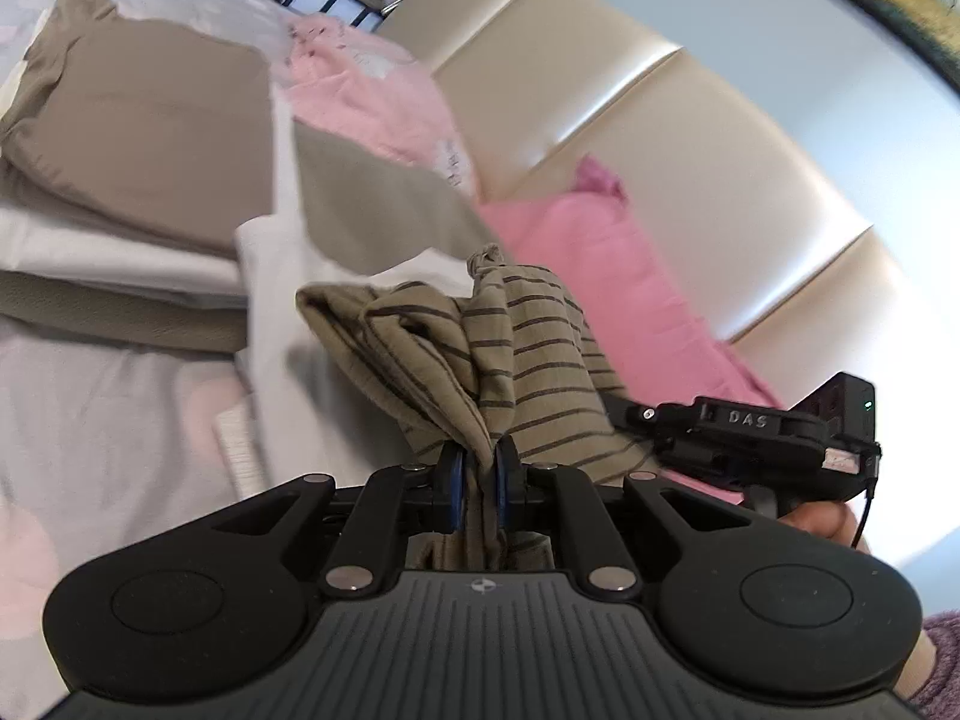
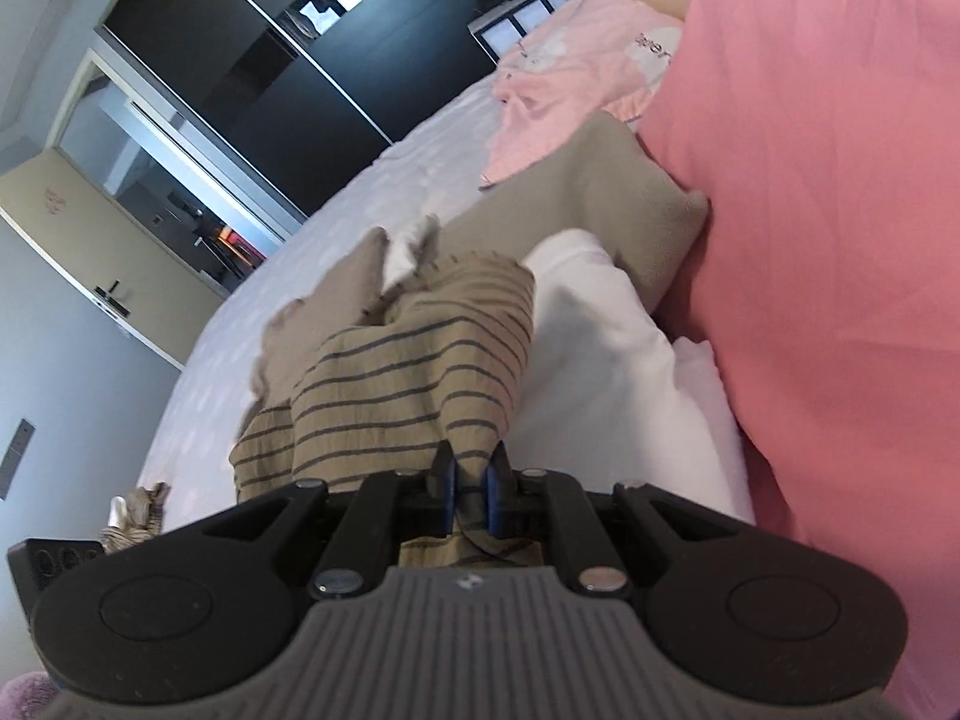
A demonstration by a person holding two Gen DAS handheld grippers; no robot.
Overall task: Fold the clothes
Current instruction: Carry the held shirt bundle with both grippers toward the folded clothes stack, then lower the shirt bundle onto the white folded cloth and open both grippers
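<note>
Grippers first: the left gripper (image 1: 478,474) is clamped on a bunched edge of an olive-tan cotton garment with thin dark stripes (image 1: 510,348), and the right gripper (image 2: 471,483) is pinched shut on another edge of the same garment, which shows in its own view as well (image 2: 420,372). The cloth hangs crumpled between the two, held above a bed with a pale grey-white sheet (image 2: 312,252).

Judging from this, the step in hand is carrying or spreading the striped garment before a fold. The next move likely calls for drawing the two grippers apart to pull the cloth taut, then laying it flat.

Relative to the striped garment: just beyond it lie a white folded cloth (image 2: 606,324) and a plain tan folded cloth (image 2: 606,192). Further off is a pale pink printed top (image 2: 576,78). A large pink pillow (image 2: 828,240) sits close on one side, against a cream padded headboard (image 1: 690,138). The other side offers open sheet, the roomier place to lay it.
</note>
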